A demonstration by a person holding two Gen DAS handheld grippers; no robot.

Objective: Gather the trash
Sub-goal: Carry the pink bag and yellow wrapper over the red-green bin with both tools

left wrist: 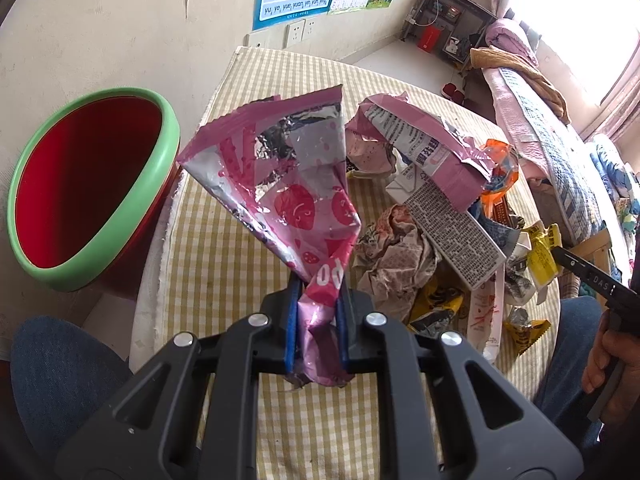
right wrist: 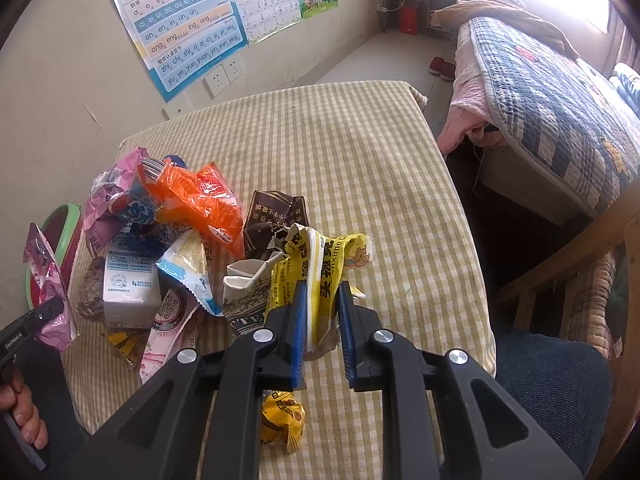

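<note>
Above the checked table (left wrist: 224, 240), a pink foil wrapper (left wrist: 296, 184) stands upright, fanning away from the left gripper (left wrist: 318, 304), clenched on its crumpled base; the right gripper (right wrist: 325, 320) straddles a yellow wrapper (right wrist: 320, 264), grip unclear.

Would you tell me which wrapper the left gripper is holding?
The pink foil wrapper with strawberry prints, lifted off the table; the others lie heaped, and the yellow one sits between the right jaws.
</note>
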